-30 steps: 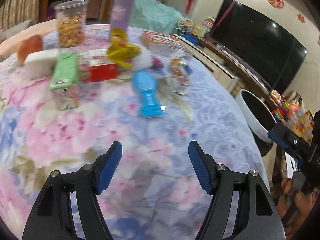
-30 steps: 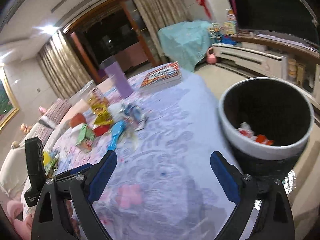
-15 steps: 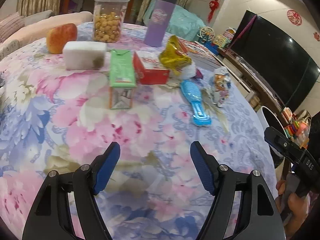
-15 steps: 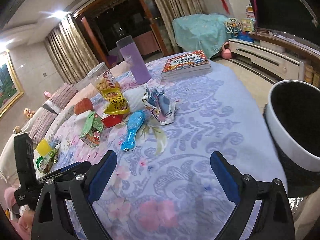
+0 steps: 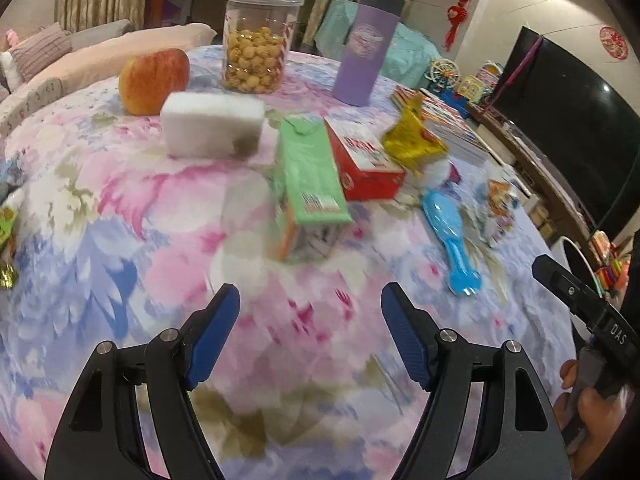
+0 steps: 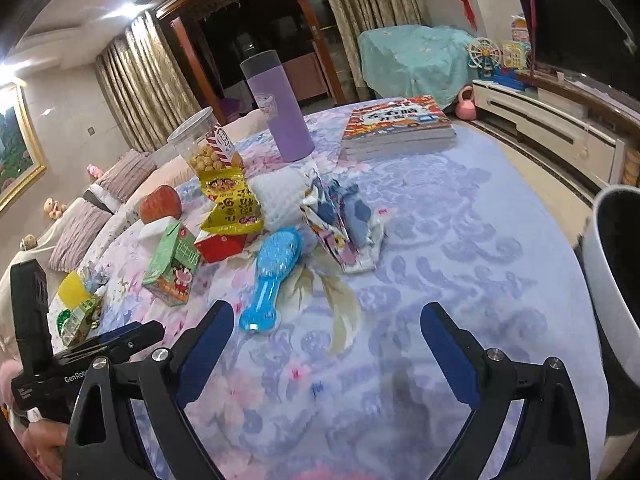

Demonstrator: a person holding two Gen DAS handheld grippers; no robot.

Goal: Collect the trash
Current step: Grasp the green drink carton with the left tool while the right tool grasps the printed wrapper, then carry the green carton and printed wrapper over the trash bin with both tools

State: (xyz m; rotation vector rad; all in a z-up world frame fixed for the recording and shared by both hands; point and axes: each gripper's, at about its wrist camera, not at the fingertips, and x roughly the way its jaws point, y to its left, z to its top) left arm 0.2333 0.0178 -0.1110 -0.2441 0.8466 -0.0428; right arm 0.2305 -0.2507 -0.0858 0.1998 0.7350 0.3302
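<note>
Bare floral tablecloth lies open ahead of both my grippers, with nothing on it until the clutter. Straight ahead of my left, the green carton blocks first, the red box touching its right side and the white sponge behind. The blue hairbrush and crumpled wrapper leave a narrow lane between them. The white bin walls my right edge.

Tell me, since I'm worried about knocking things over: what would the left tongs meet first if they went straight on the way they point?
Probably the flowered tablecloth just ahead, since the open, empty left tongs tilt downward. Skimming above it, they would likely reach the green rectangular drink carton lying on its side first; depth is unclear.
</note>
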